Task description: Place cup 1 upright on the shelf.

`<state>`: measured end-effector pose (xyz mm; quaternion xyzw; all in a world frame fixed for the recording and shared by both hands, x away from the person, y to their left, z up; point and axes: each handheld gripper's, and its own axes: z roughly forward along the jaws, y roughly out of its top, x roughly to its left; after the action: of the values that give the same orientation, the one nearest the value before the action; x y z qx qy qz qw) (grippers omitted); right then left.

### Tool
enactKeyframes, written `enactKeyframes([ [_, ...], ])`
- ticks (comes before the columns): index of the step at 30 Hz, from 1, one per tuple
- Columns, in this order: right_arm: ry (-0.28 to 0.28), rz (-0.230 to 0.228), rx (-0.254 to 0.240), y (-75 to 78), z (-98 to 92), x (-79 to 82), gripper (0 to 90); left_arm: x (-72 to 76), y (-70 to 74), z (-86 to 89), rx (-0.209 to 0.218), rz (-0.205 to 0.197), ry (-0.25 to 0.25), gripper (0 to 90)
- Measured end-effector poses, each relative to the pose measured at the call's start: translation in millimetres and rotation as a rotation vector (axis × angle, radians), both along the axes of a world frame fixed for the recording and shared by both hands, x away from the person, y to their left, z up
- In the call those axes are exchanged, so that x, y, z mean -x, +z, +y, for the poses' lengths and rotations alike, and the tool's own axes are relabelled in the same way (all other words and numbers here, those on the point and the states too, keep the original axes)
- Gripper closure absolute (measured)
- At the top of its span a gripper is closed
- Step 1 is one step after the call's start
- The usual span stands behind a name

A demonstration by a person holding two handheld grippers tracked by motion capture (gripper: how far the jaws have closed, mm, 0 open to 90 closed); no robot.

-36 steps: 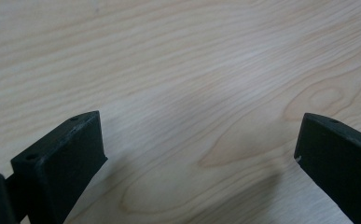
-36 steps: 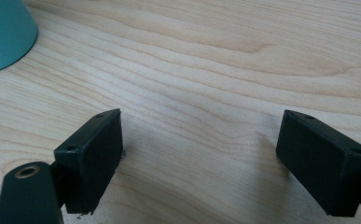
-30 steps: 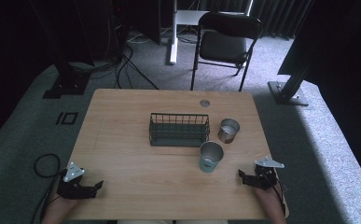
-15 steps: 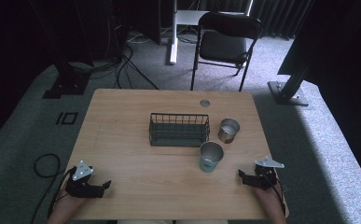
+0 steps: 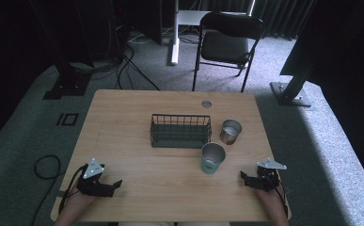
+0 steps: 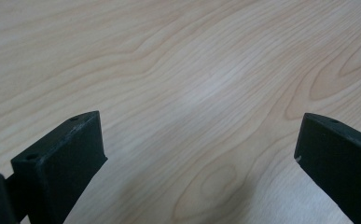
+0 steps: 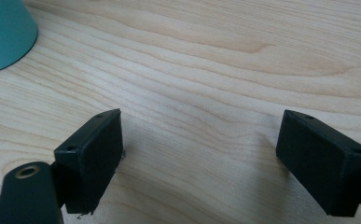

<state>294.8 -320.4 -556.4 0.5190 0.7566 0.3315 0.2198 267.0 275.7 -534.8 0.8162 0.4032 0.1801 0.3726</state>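
Observation:
Near the table's front left corner, my left gripper (image 5: 114, 186) lies in a hand, jaws pointing right. In the left gripper view the left gripper (image 6: 199, 154) stands open over bare wood with nothing between its fingers. At the front right corner my right gripper (image 5: 243, 179) points left toward a teal cup (image 5: 212, 158). The right gripper (image 7: 201, 154) is also open and empty, with the teal cup's base (image 7: 3, 32) at the upper left of its view. A dark wire basket (image 5: 180, 131) sits mid-table, and a silver cup (image 5: 230, 131) stands to its right.
The wooden table (image 5: 137, 108) has a small round grommet (image 5: 206, 104) near its far edge. Behind the table a black folding chair (image 5: 226, 44) stands on grey carpet. Cables (image 5: 45, 165) lie on the floor at the left.
The left gripper has slid to the right along the table's near edge, still open. The right gripper and the cups have stayed put.

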Motion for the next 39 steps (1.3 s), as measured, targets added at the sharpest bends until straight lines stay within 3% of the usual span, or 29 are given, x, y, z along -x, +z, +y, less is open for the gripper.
enactKeyframes([
  [16,0.000,0.000,0.000,0.0,0.0,0.0,14.2,-14.0,8.5,-40.9,0.028,-0.039,-0.114,2.0],
  [24,0.001,-0.001,0.001,0.0,0.0,0.1,14.3,-19.6,5.9,-70.4,-0.005,-0.037,-0.188,2.1],
  [33,0.001,-0.002,0.002,0.0,0.0,0.2,14.3,-23.7,8.1,-93.8,-0.004,-0.049,-0.247,2.1],
  [39,0.002,-0.002,0.002,0.1,0.0,0.2,14.3,-26.1,8.8,-104.2,0.022,-0.047,-0.277,2.1],
])
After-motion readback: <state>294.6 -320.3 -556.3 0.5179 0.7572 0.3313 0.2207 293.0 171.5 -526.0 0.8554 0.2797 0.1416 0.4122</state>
